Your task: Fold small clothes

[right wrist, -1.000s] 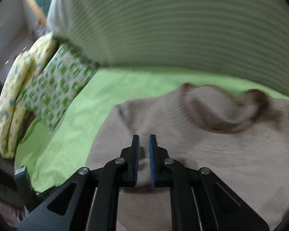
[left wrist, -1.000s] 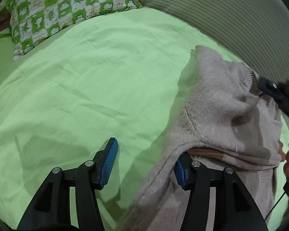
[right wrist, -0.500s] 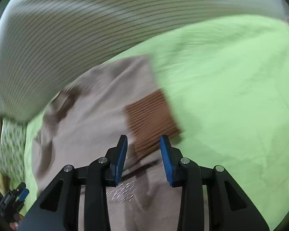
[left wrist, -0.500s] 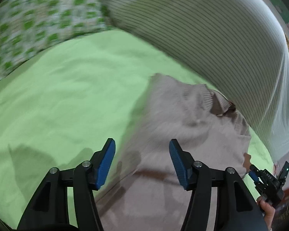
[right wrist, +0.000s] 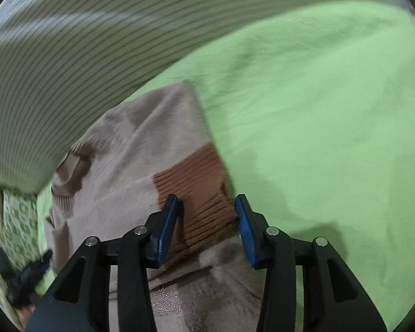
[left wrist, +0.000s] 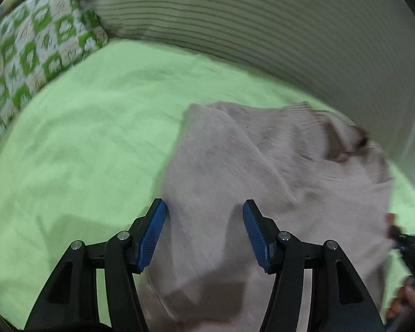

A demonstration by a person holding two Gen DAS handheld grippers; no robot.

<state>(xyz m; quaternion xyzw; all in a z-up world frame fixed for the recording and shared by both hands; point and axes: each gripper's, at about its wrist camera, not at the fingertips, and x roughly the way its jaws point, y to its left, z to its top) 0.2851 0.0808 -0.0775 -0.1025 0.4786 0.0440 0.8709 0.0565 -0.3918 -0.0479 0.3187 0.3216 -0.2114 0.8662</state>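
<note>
Right wrist view: right gripper fingers spread around the sweater's brown cuff; soft, limp knit, best pinched there. Left gripper likewise spread.

The left black two-finger gripper with blue ribbed pads points forward and slightly down, its jaws spread wide with nothing between the pads. The right black two-finger gripper with blue ribbed pads has the same pose, its jaws also spread and gripping nothing. In the left wrist view the right gripper shows blurred at the lower right edge, with the fingers of the bare right hand curled around it; the left hand is hidden.
</note>
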